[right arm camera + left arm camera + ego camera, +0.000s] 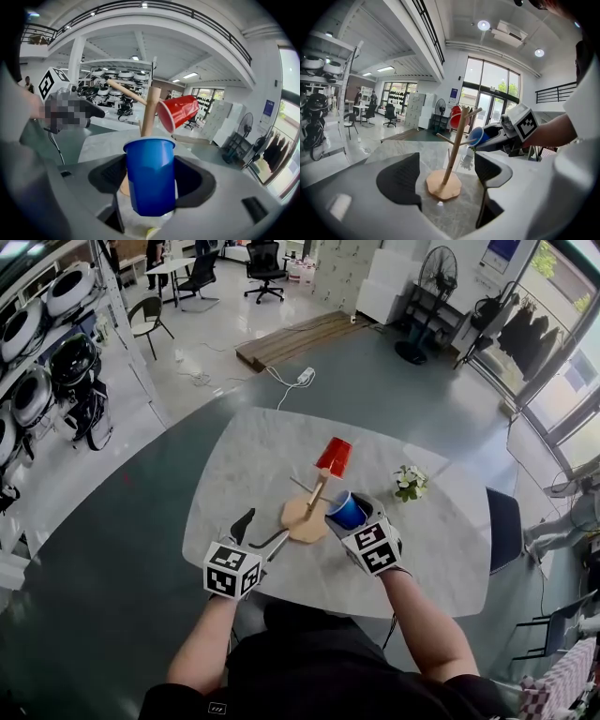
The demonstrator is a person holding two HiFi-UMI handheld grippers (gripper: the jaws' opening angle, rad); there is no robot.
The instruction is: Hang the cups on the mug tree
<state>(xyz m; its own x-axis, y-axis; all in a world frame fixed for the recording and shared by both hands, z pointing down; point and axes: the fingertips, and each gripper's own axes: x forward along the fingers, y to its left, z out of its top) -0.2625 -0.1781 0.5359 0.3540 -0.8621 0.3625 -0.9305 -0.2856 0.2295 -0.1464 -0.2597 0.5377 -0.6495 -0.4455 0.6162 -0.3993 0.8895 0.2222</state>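
Note:
A wooden mug tree [313, 495] stands on the white marble table [244, 465]. A red cup [334, 457] hangs mouth-down on its top peg. My right gripper [349, 514] is shut on a blue cup [345, 511], held just right of the trunk beside a lower peg. In the right gripper view the blue cup [151, 176] sits upright between the jaws, with the trunk [149, 112] and the red cup [178, 112] right behind it. My left gripper [445, 176] is open, its jaws on either side of the tree's round base [443, 184], apart from it.
A small pot of white flowers [409, 482] stands on the table to the right of the tree. A dark chair [503, 526] is at the table's right edge. Shelves with round white units [37, 343] line the far left.

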